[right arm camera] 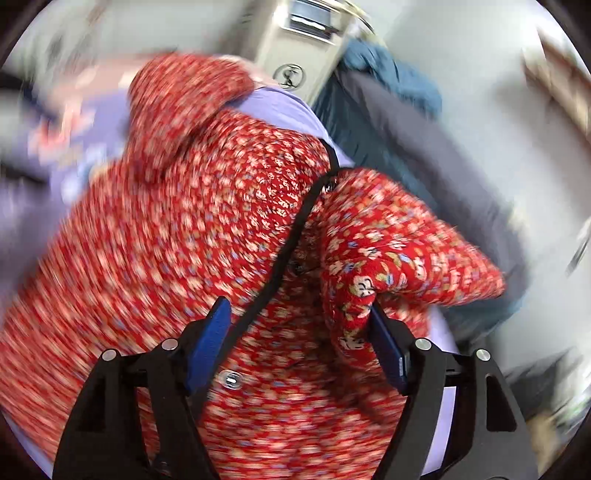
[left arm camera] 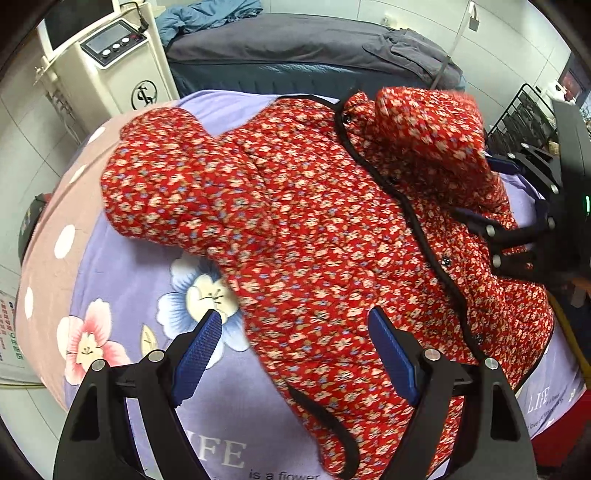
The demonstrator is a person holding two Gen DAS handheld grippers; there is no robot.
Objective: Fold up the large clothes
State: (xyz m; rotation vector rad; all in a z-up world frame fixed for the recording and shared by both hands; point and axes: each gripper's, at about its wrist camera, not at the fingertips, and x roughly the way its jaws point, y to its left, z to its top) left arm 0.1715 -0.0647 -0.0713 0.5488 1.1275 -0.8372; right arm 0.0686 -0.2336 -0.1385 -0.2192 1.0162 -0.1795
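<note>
red floral jacket (left arm camera: pixel 314 229) lies spread on the purple bedsheet (left arm camera: pixel 122 273) ahead of my left gripper (left arm camera: pixel 295 350), fingers spread and empty. my right gripper (right arm camera: pixel 301 332), also spread, nudges the raised sleeve (right arm camera: pixel 399 254); unpinched, that sleeve could flop back open.

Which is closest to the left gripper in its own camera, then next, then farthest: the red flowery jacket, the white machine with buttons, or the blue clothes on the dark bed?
Measured from the left gripper:
1. Red flowery jacket: right between its fingers, on the purple sheet.
2. White machine: far left, beyond the sheet's edge.
3. Blue clothes: top, on the dark bed, a bit behind the machine.
</note>
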